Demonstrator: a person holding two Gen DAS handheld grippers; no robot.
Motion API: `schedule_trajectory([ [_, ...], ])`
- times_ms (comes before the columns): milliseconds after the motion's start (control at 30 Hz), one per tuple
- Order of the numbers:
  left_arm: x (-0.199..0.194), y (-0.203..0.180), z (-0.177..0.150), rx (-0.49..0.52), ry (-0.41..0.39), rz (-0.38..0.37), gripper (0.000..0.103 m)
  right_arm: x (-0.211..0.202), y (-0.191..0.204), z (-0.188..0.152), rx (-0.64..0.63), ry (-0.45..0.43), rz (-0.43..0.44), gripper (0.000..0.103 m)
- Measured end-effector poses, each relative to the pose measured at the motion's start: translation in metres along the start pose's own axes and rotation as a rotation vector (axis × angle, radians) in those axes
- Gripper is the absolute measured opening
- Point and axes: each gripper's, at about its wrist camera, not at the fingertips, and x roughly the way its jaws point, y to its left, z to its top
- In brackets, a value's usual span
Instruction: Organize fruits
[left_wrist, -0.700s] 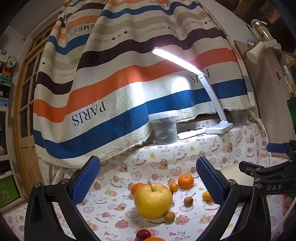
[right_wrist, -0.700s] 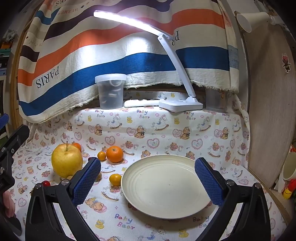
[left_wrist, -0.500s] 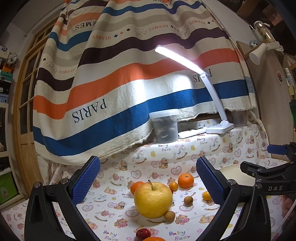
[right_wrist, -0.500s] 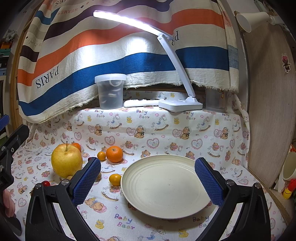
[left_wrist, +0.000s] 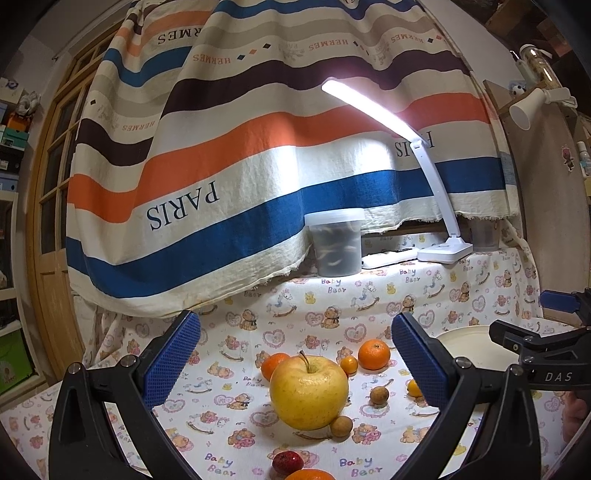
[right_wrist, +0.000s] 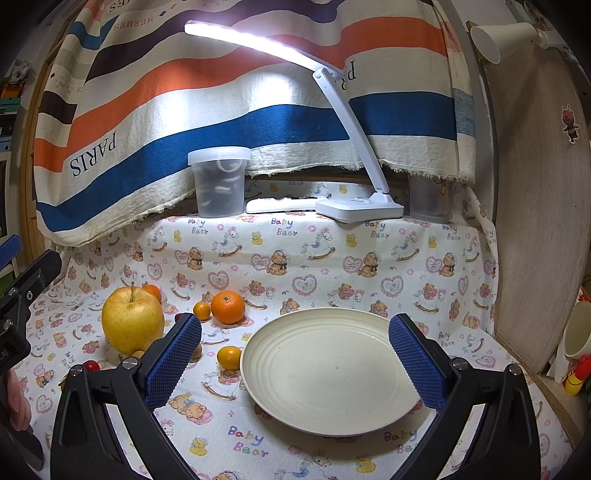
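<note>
My left gripper (left_wrist: 295, 363) stood spread, holding nothing, the apple (left_wrist: 308, 392) on the cloth (left_wrist: 229, 406) ahead. My right gripper (right_wrist: 295, 363) gaped empty over the plate (right_wrist: 325, 373).

Apple (right_wrist: 132, 320) and oranges (right_wrist: 228, 307) lie left of the plate (right_wrist: 332, 373); lamp (right_wrist: 360, 206) and tub (right_wrist: 219, 181) stand behind.

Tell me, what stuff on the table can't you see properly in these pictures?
- Orange fruit, left wrist view: cut off by the bottom edge.
- Small brown fruit, right wrist view: mostly behind the right gripper finger.
- Plate, left wrist view: partly behind both grippers.
- Tub contents: blurred by cloudy plastic.
- Second container: top hidden under the striped cloth.
</note>
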Motion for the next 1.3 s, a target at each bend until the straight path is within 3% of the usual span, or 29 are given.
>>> schedule_trajectory([
  [500,-0.006,-0.003,0.001,0.006,-0.038,-0.002,0.103,0.000,0.000,0.000,0.000,0.001,-0.001,0.102],
  [1067,-0.003,0.003,0.002,0.021,0.028,0.022,0.103,0.003,-0.012,-0.001,0.048,0.019,-0.003,0.102],
  [1133,-0.003,0.007,0.002,-0.009,0.044,-0.001,0.103,0.003,-0.012,-0.001,0.057,0.012,-0.033,0.102],
  [1200,-0.001,0.014,0.009,-0.038,0.071,-0.083,0.103,0.000,-0.013,0.000,0.063,-0.005,-0.054,0.102],
  [1300,-0.001,0.022,0.024,-0.045,0.097,-0.123,0.103,0.000,-0.017,0.000,0.087,0.004,-0.010,0.102],
])
